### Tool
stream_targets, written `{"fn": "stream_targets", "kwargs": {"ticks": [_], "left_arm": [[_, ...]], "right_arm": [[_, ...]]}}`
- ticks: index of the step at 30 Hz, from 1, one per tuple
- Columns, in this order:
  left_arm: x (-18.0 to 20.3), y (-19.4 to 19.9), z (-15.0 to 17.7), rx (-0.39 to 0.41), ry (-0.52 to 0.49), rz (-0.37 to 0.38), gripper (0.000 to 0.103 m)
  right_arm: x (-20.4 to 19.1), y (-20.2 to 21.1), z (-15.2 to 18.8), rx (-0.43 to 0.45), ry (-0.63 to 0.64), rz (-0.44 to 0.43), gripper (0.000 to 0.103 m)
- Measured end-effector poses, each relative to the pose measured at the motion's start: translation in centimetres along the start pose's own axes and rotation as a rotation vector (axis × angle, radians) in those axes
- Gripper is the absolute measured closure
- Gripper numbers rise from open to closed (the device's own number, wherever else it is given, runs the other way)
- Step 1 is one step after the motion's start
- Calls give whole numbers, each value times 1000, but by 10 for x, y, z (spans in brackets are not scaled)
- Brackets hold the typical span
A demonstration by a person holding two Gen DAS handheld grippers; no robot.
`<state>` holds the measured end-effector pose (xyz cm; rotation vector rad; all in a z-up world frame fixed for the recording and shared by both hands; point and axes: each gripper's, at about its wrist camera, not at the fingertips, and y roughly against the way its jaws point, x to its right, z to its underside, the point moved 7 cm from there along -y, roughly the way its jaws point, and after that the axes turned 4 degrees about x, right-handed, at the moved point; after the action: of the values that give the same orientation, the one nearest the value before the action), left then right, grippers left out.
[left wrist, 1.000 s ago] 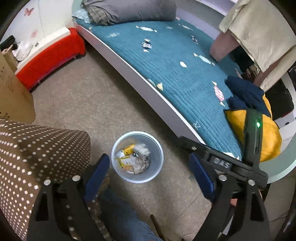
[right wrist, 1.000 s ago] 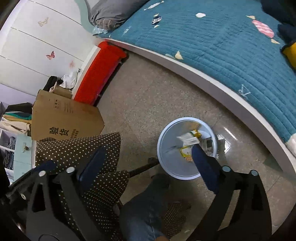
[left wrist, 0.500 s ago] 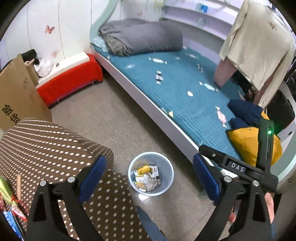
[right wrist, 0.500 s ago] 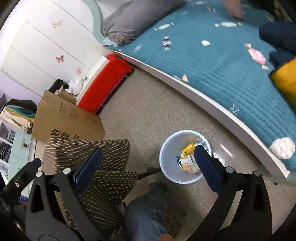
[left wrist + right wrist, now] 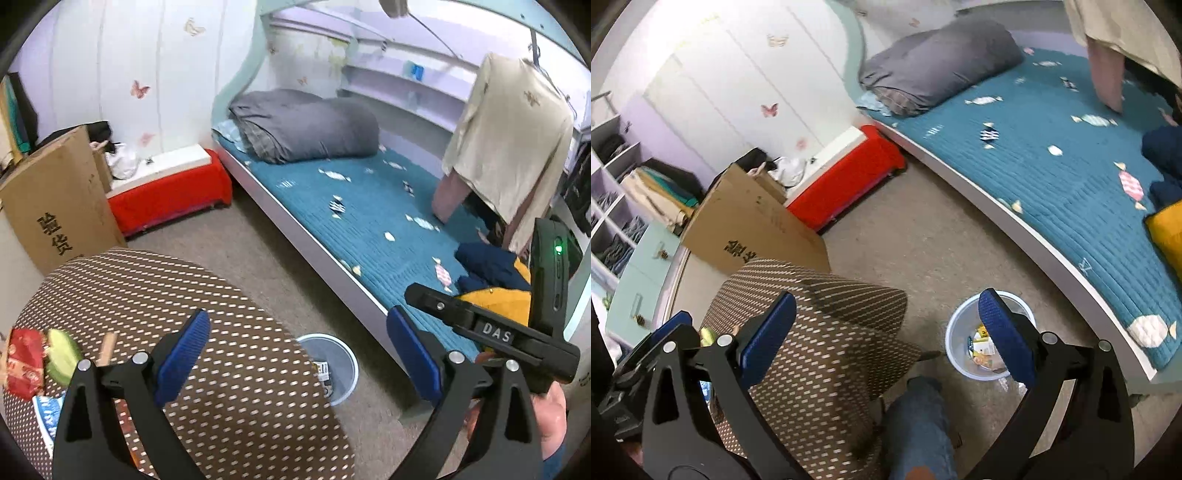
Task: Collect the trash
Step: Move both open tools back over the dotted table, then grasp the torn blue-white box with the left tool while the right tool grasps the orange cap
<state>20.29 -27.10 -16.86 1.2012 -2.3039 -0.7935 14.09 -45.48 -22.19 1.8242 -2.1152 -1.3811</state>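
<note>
my left gripper [image 5: 297, 345] jaws released, empty | right gripper [image 5: 886, 334] same | red wrapper [image 5: 22, 363] on dotted surface [image 5: 236, 369], far from bin [image 5: 338, 365] | judged light, crinkly, slippery; pinch a free edge

Both wrist views look down, sharing the bin [image 5: 334, 363] [image 5: 956, 345].

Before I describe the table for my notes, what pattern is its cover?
Brown with small white dots; the table cover shows best in the left wrist view.
</note>
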Motion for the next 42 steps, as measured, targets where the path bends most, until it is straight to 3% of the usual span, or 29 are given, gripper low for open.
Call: {"fn": "stream_targets", "kwargs": {"ticks": [11, 23, 34, 42], "left_arm": [[-90, 70, 18, 107, 118, -135, 8], [-194, 123, 69, 138, 242, -279, 8], [-259, 120, 137, 46, 333, -397, 9], [-275, 99, 173, -35, 374, -396, 9]], "right_arm": [[-109, -4, 41, -53, 246, -80, 6], [-204, -31, 116, -165, 474, -150, 6], [-239, -50, 186, -255, 617, -161, 6], [-255, -67, 225, -309, 720, -188, 11]]}}
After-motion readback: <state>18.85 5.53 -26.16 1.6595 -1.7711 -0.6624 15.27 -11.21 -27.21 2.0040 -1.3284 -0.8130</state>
